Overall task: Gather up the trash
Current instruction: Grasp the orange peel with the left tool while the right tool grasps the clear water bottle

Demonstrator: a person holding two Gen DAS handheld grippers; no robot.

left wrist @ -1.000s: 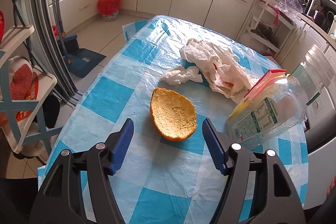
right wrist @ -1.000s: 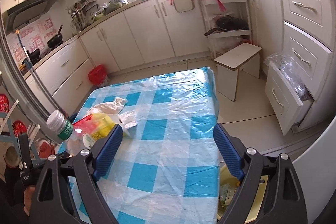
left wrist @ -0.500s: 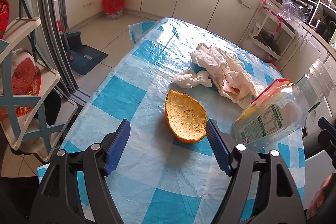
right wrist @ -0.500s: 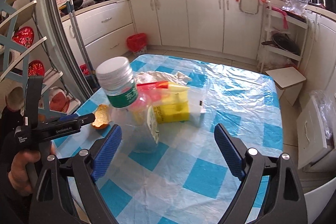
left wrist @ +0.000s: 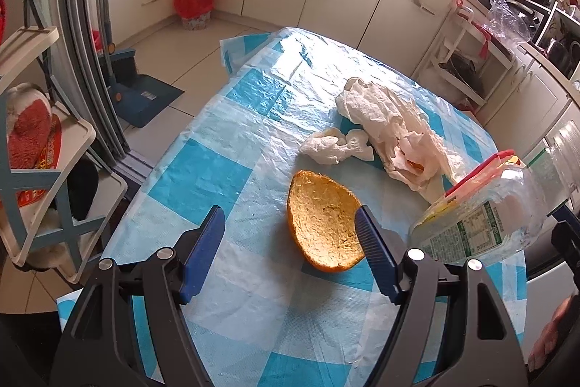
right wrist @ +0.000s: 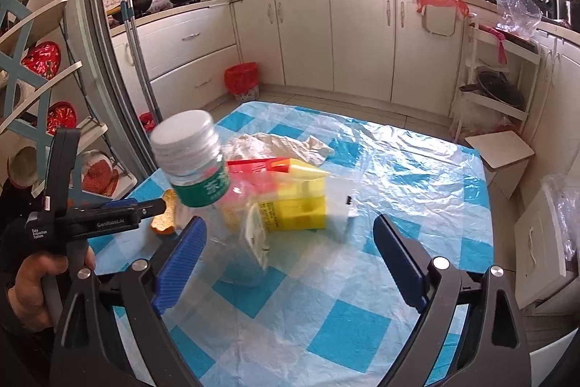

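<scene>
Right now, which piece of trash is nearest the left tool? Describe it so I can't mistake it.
On the blue-checked table, look just ahead of the open left tool. The orange peel lies there, hollow side up. Unlike the white tissues beyond and clear bottle beside it, it is orange and bowl-shaped.

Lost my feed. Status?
Left gripper open, peel at its right pad. Right gripper open, empty. Bottle standing between the jaws, untouched; tissues behind.

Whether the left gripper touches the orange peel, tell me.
Cannot tell. Left wrist view: the left gripper's pad overlaps the peel's rim; neither contact nor gap shows.
</scene>
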